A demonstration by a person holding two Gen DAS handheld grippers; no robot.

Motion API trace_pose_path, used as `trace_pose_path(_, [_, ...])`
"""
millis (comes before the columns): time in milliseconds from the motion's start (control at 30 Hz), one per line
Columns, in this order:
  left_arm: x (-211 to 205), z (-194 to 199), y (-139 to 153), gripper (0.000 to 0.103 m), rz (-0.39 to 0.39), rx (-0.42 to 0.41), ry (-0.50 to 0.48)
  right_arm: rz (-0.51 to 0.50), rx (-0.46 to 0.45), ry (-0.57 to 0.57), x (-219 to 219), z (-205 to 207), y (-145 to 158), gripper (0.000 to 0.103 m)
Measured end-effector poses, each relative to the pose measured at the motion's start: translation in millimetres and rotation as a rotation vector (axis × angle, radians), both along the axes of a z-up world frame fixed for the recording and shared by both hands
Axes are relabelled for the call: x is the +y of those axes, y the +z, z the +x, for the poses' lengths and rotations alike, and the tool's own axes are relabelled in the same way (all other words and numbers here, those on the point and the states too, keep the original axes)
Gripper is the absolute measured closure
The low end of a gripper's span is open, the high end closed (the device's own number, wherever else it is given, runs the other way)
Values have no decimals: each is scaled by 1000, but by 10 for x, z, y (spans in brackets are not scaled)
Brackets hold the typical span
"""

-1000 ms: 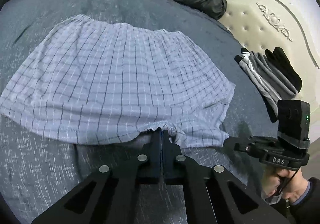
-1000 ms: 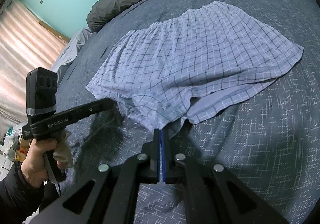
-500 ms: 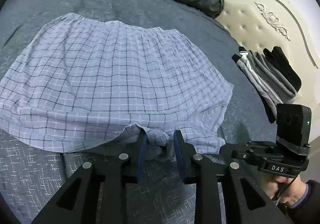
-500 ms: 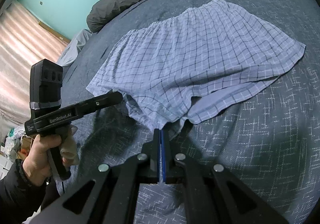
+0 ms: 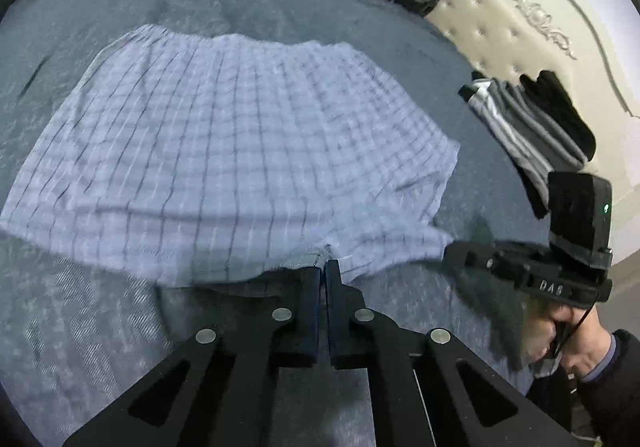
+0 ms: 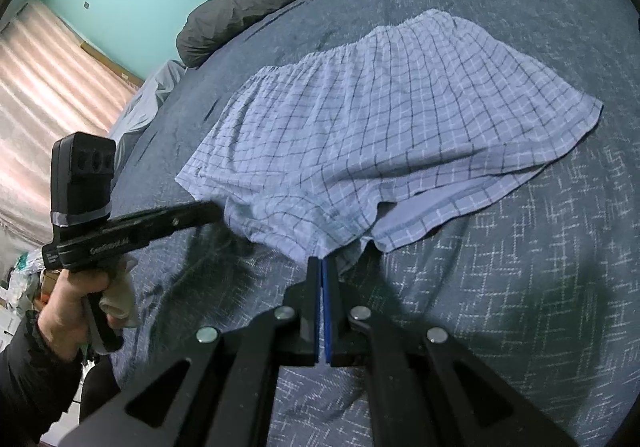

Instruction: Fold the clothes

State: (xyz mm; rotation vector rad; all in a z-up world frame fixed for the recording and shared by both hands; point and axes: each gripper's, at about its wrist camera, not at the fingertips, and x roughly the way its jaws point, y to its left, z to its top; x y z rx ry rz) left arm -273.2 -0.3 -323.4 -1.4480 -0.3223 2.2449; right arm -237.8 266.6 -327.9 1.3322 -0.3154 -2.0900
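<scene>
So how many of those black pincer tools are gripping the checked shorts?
2. The left gripper has just closed on the near hem of the checked shorts at the crotch; the right gripper is clamped on the hem of the leg beside it.

Left gripper (image 5: 323,267) just closed, right gripper (image 6: 321,263) clamped (both angled down) — hand-held
</scene>
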Motion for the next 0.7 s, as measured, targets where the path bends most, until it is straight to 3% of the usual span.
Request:
trace_pose_path(300, [-30,178,-171,101,14,-57,9,47,-13,25,-43,47,-54,102])
trace_pose_path(433, [-37,212,-162,100,29,-36,32,64,-35,28,-42,58,-137,102])
trace_pose_path(500, [-74,212,-155,95,44,-40,56,62,-38,28,-35,60,-144,103])
trace_pose_path(567, [-92,203,-140,75,52,-31,75,55,-46,29,-29,54,-150,102])
trace_pose_path(600, [-99,200,-134,71,56,-25,82,50,-52,31,-28,49,-152,102])
trace_pose_path(700, [-103,191,-134,71,71,-13,89,46,-46,13,-1,37,-125,101])
